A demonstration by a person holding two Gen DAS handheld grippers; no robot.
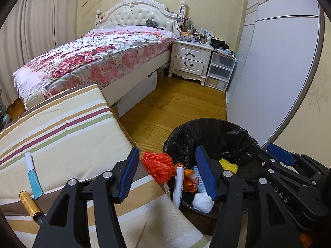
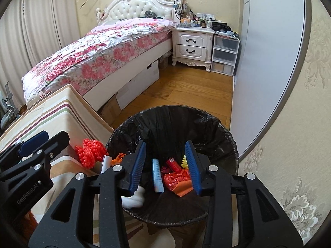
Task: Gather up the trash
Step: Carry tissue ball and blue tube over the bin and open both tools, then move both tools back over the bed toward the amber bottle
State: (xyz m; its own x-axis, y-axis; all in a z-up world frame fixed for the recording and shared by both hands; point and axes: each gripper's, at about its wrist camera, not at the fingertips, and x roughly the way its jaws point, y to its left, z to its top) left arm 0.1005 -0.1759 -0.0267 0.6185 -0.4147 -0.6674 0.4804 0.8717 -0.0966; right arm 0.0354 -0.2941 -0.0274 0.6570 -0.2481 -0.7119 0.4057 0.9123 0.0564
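A black-lined trash bin (image 1: 217,132) (image 2: 171,115) stands on the floor beside a striped cushion (image 1: 62,128). It holds orange plastic (image 2: 178,179), a blue tube (image 2: 157,175), a red item (image 2: 173,163), yellow netting (image 1: 228,165), a white wad (image 1: 202,202) and a white roll (image 1: 179,184). Orange netting (image 1: 158,165) (image 2: 90,152) lies at the cushion edge against the bin. My left gripper (image 1: 167,175) is open and empty, straddling the cushion edge and bin. My right gripper (image 2: 167,165) is open and empty above the bin. A blue-white tube (image 1: 33,177) and a yellow tube (image 1: 31,205) lie on the cushion.
A bed with a floral quilt (image 1: 93,53) fills the left back. A white nightstand (image 1: 191,59) and clear drawers (image 1: 221,70) stand at the far wall. A white wardrobe (image 1: 275,66) runs along the right. Wood floor (image 1: 175,103) lies between.
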